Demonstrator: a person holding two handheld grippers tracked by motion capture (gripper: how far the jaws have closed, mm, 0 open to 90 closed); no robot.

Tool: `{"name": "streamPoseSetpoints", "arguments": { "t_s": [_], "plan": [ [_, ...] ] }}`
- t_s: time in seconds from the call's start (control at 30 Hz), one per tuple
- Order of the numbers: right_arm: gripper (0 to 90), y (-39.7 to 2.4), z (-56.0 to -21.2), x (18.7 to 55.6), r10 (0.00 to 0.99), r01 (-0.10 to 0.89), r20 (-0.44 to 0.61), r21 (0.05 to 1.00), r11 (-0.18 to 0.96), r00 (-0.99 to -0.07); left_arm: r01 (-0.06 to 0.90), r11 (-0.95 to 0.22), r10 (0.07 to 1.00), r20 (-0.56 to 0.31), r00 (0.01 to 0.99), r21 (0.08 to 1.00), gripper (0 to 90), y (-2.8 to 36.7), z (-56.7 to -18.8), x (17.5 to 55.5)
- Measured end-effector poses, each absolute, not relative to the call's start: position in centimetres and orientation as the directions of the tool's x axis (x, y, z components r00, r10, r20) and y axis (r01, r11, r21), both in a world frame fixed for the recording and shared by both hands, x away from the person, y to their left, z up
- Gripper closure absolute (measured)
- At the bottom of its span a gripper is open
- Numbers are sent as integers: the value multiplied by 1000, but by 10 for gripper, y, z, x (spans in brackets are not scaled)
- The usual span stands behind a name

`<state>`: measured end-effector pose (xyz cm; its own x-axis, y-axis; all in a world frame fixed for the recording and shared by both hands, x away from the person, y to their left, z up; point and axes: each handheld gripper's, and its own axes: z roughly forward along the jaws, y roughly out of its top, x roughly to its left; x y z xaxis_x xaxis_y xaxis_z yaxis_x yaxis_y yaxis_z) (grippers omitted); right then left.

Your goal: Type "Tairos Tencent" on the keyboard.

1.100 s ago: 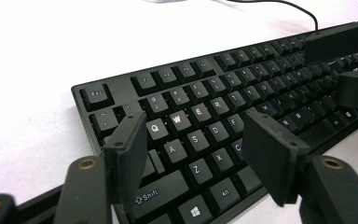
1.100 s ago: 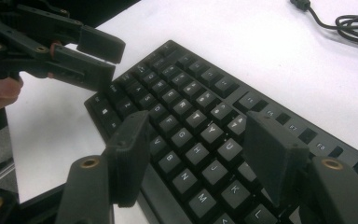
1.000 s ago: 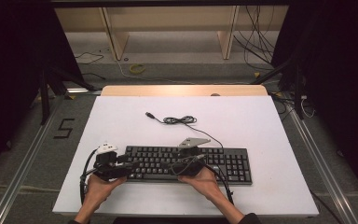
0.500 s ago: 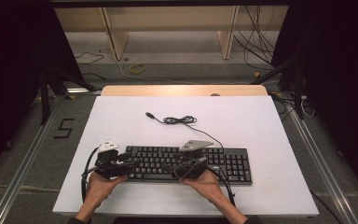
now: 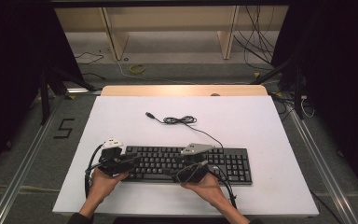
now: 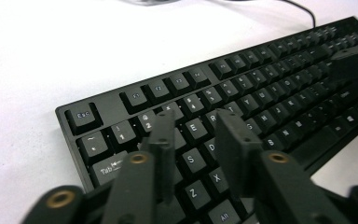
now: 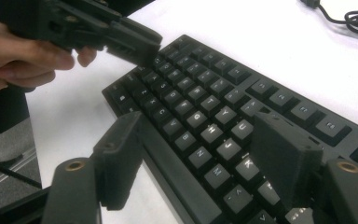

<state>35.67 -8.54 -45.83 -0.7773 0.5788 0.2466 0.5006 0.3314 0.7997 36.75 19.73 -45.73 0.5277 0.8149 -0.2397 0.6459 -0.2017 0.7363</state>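
The keyboard (image 5: 186, 163) is lying at the near edge of the worktop (image 5: 261, 121), not yet grasped. The left tool (image 6: 193, 140), just narrowing, is hovering empty over the keys; the right tool (image 7: 205, 154), just widening, is straddling the front edge unclamped.

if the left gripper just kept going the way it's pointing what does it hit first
Most likely the keyboard itself. The left gripper, whose jaws have just been closing with nothing between them, hangs over the letter keys at the keyboard's left end, angled down towards them. How near the tips are is hard to judge.
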Motion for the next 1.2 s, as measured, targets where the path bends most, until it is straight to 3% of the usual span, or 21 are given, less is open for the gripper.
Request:
{"name": "streamPoseSetpoints", "arguments": {
  "t_s": [0.17,0.5,1.2],
  "plan": [
    [337,-88,-460,353,573,495,242,801,337,-783,651,-218,809,-238,537,728,792,192,-460,372],
    [328,-93,-461,347,566,487,239,805,339,-789,653,-252,799,-227,557,714,882,180,-464,381],
    [316,-102,-462,339,567,479,235,813,331,-790,678,-299,800,-211,562,671,890,169,-475,391]
  ]
}}
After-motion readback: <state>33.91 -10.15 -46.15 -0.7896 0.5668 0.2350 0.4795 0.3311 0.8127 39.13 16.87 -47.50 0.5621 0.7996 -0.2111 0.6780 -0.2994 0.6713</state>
